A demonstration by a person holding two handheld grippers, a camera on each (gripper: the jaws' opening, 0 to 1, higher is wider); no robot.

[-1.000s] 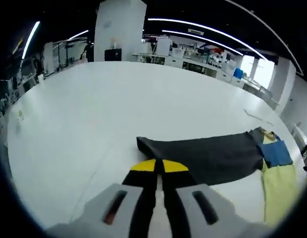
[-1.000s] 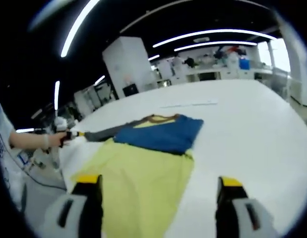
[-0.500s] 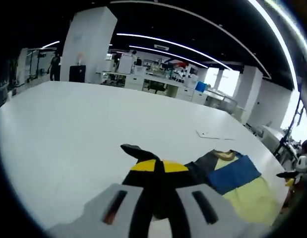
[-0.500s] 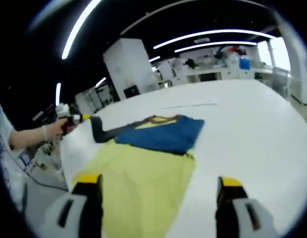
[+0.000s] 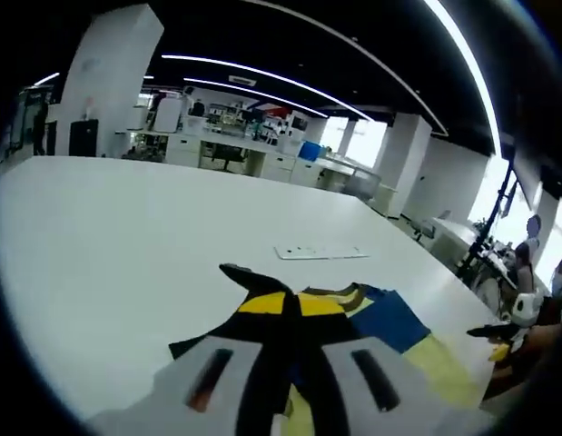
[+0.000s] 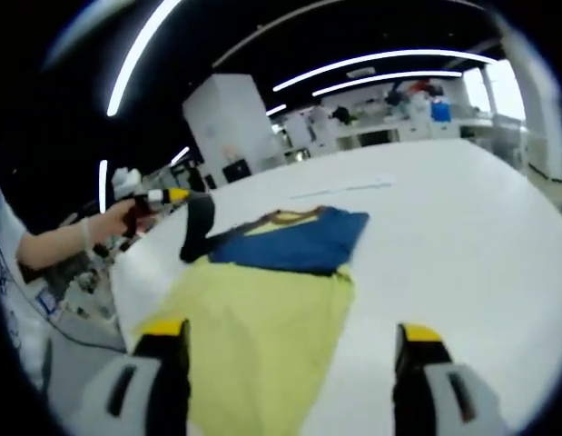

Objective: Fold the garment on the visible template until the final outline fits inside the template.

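Your one garment (image 6: 271, 272) lies on the white counter (image 6: 462, 245) near its edge by you. A thin white strip (image 5: 319, 252) lies beyond it. Your left gripper (image 5: 290, 304) pinches the dark sleeve (image 6: 197, 227), lifted; your right gripper (image 6: 285, 341) hangs spread, empty.

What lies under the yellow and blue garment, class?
The garment lies on the white table. No template outline shows around it; anything beneath the cloth is covered. The left gripper lifts its dark sleeve.

White pillar (image 6: 228, 123) and desks (image 5: 235, 156) beyond.
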